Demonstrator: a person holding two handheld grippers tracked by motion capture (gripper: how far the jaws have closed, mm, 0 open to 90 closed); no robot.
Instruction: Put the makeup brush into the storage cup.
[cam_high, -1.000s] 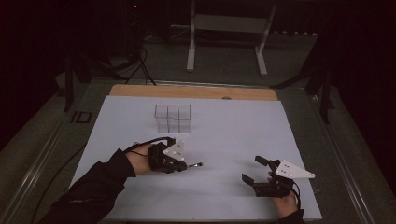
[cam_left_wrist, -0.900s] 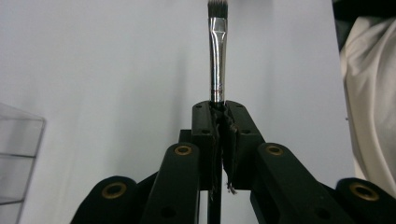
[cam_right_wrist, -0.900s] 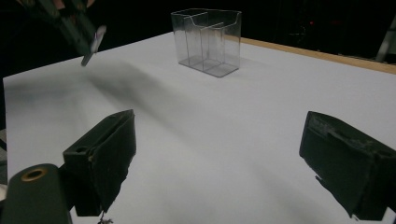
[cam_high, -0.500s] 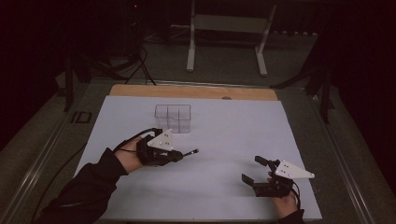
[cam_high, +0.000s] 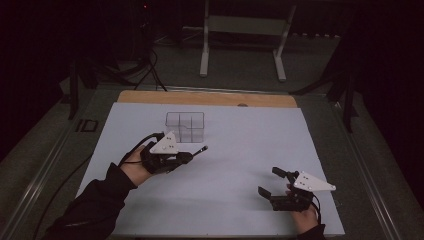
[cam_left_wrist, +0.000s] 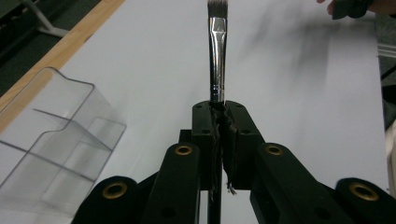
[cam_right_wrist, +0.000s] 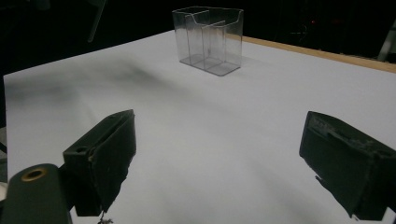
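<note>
The left gripper fingers clamp a slim metal-ferruled paintbrush, bristles pointing right; the clear plastic compartmented organiser sits just above it, mid-frame. The right gripper fingers stand apart, lower right.

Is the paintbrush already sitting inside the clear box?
No, the left tongs are clamped on the paintbrush, held out over the white sheet beside the clear box.

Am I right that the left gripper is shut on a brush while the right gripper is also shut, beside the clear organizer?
Not quite: the right gripper is open, its jaws wide apart in the right gripper view. The left gripper is indeed shut on the brush.
</note>
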